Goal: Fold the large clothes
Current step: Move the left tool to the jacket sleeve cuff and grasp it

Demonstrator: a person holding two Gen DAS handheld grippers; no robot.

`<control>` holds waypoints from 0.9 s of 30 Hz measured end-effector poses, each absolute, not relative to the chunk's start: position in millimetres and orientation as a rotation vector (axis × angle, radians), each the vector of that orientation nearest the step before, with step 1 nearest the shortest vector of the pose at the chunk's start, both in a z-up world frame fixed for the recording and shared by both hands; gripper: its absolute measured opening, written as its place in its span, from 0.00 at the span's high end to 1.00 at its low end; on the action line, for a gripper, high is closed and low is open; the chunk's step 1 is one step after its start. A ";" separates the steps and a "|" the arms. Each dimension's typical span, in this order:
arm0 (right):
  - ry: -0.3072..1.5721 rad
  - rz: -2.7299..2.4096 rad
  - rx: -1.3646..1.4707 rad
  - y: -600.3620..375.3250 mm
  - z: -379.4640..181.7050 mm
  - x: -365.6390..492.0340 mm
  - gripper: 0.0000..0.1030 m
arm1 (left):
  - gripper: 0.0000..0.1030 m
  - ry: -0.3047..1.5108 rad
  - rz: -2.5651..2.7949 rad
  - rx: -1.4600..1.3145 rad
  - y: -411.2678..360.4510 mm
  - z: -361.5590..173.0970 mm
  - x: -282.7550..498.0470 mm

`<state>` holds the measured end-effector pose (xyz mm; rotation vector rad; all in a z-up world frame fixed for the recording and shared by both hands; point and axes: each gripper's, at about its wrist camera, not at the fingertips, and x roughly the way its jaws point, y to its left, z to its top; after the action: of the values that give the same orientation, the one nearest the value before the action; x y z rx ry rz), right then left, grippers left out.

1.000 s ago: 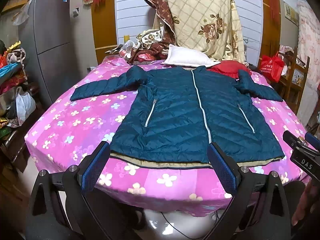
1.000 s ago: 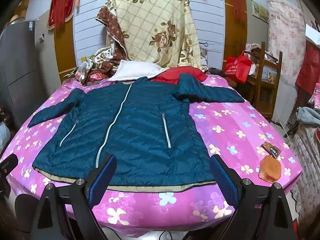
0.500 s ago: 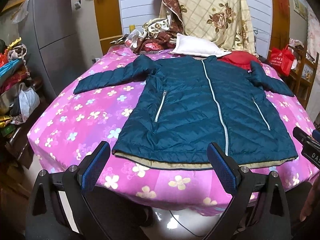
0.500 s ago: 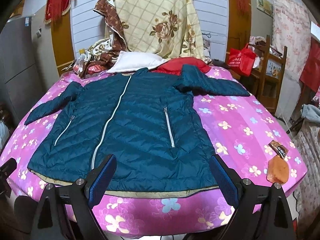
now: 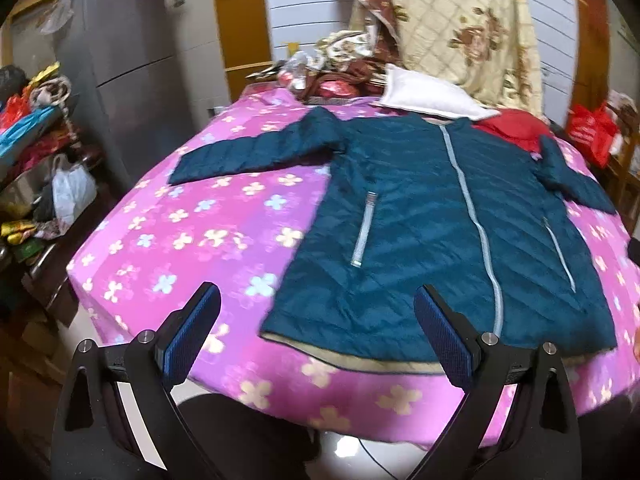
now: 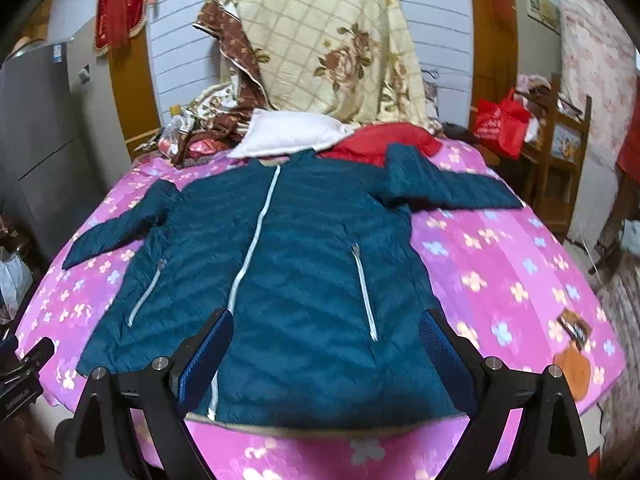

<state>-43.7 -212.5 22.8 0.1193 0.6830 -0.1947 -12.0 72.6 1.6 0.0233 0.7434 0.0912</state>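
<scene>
A large teal quilted jacket [image 5: 432, 216] lies flat, zipped, front up on the pink flowered table cover [image 5: 192, 232], both sleeves spread out. It also shows in the right wrist view [image 6: 304, 264]. My left gripper [image 5: 318, 336] is open and empty, held above the near table edge over the jacket's left hem corner. My right gripper [image 6: 324, 356] is open and empty, just above the jacket's hem, right of the zip. The left gripper's edge [image 6: 24, 364] shows at the lower left of the right wrist view.
A white pillow [image 6: 288, 136], a red garment [image 6: 380, 142] and a flowered quilt [image 6: 328, 48] sit at the table's far side. An orange object with a brown wrapper [image 6: 572, 356] lies at the right edge. A grey fridge [image 5: 120, 64] and cluttered shelves [image 5: 32, 152] stand left.
Both grippers have moved forward toward the table. The left view has swung left, so the jacket sits further right. The right gripper has come in over the jacket's hem. Both stayed open.
</scene>
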 end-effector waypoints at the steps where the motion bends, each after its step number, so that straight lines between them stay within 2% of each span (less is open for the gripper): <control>1: 0.677 -0.190 0.116 -210.8 25.8 -41.3 0.10 | 0.05 0.746 0.104 0.010 78.0 2.2 -9.8; 14: 0.649 -0.116 0.130 -194.9 53.7 0.5 0.10 | 0.05 0.724 0.274 -0.072 149.0 18.4 30.2; 24: 0.766 -0.139 0.133 -199.6 12.3 21.9 0.10 | 0.05 0.679 0.357 -0.046 201.7 42.5 67.7; 27: 0.812 -0.146 0.144 -200.9 -5.5 28.2 0.10 | 0.05 0.677 0.311 -0.148 230.0 50.6 88.9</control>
<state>28.2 -200.9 -5.5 0.1443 0.8122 -0.1456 88.9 230.0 50.6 -0.1475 0.6774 0.3112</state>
